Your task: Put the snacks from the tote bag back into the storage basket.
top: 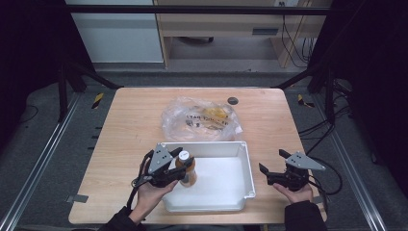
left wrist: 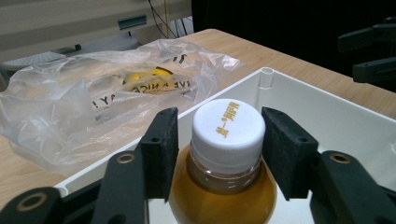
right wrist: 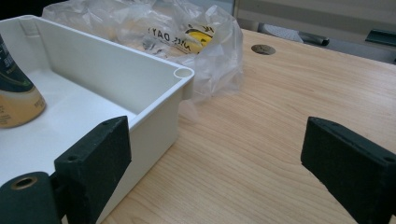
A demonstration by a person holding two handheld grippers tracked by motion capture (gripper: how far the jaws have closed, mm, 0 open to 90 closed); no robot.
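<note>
At the left of the high view, the left claw straddles a bottle of amber drink with a white screw cap, standing upright at the left end of the white plastic bin. In the left gripper view the two pads flank the cap and neck: the left pad looks to touch or nearly touch the cap, while a thin gap shows at the right pad, so the claw seems to bracket the bottle rather than pinch it hard; I cannot tell whether it bears any weight. The bottle's base appears to rest on the bin floor, as the right gripper view suggests.

If the step is setting the bottle down in the bin, doing it well means keeping it upright, confirming the base sits flat, then spreading the pads evenly so neither drags the cap sideways and tips it, and lifting straight up before pulling back over the bin wall.

Beyond the bin, mid-worktop, lies a crumpled clear plastic bag with yellow items inside, touching the bin's far rim.

At the right, the right claw is spread wide and holds nothing, hovering over bare worktop just beside the bin's right wall.
</note>
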